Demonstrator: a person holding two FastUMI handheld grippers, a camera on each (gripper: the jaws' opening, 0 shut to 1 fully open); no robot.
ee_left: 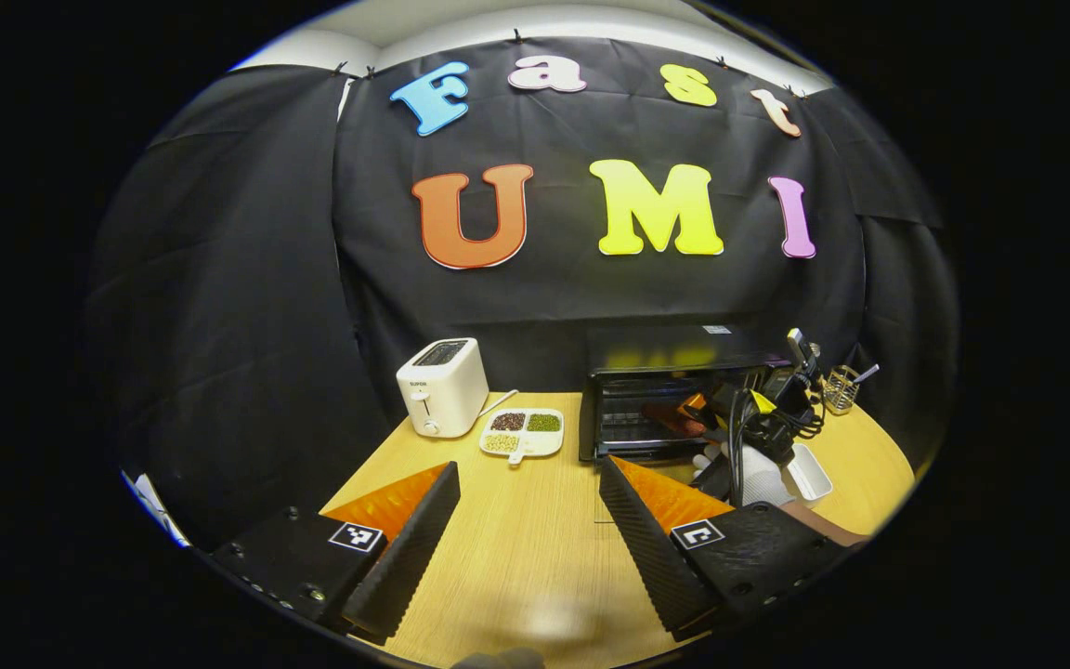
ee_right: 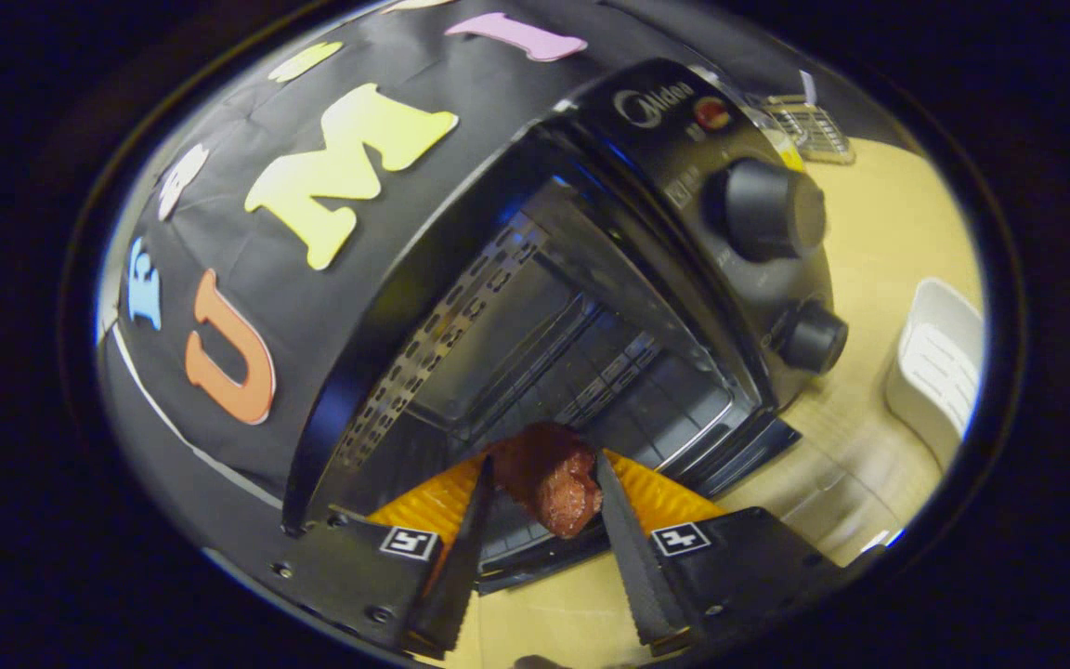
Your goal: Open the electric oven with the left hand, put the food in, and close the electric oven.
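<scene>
Right gripper (ee_right: 540, 520) gripped sausage (ee_right: 549, 478) at open oven (ee_right: 591, 307) mouth | left gripper (ee_left: 526, 520) spread wide – toaster (ee_left: 442, 386), bean dish (ee_left: 524, 432) beside oven – white tray (ee_right: 939, 367) right.

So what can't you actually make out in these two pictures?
- Left gripper view: the oven interior and food are partly hidden by the right tongs and their cables.
- Right gripper view: whether the sausage rests on the rack; the tongs cover its underside.
- Right gripper view: the white tray is cut off.

Dim booth; strong fisheye edge distortion
</scene>
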